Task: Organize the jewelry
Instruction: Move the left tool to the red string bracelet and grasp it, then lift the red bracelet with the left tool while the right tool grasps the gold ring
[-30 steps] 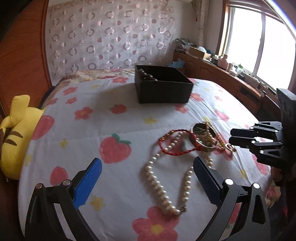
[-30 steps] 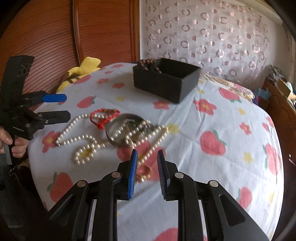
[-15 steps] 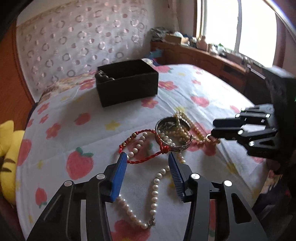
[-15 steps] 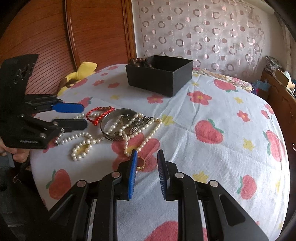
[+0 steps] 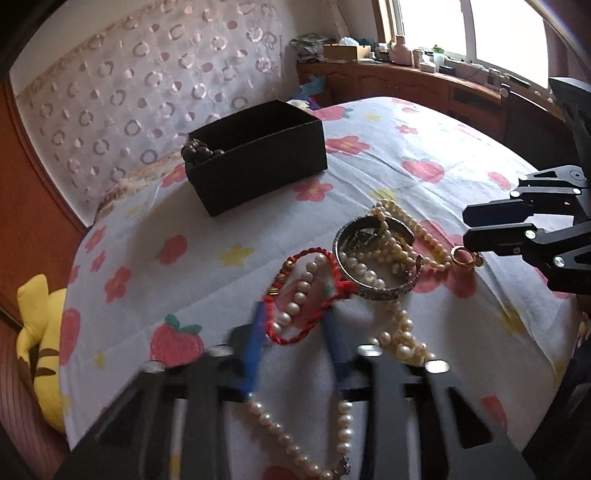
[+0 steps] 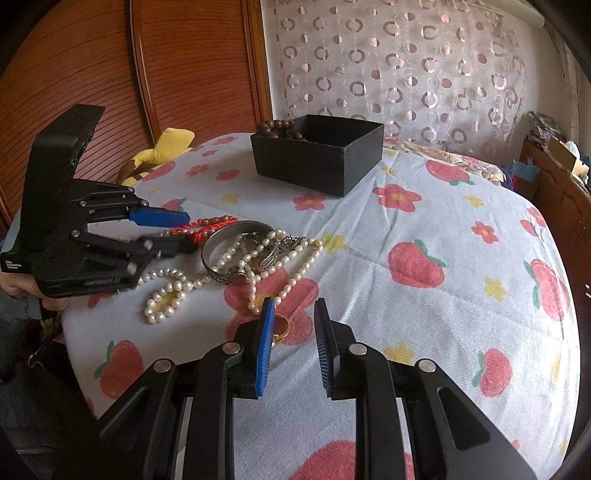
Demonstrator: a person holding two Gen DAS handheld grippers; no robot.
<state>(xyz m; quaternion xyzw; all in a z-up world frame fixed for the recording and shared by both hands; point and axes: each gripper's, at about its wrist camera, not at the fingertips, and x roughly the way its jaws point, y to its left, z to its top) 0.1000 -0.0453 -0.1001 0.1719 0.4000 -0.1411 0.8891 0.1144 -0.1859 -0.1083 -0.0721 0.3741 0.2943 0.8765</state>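
a bed [image 6: 461,229] covered by a white sheet printed with strawberries and flowers; a yellow plush toy [image 5: 40,343] at its edge beside the wooden headboard [image 6: 192,74]; a sheer curtain with ring pattern [image 6: 406,55] behind; a cluttered wooden sideboard [image 5: 406,79] below the bright window [image 5: 506,33].

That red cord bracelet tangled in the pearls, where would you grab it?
Grip the red bracelet at its near loop, coming from the side of the left claw. That end lies flat and bare on the bedspread; the far end tucks against the silver bangle, with the pearl necklace running through the middle.
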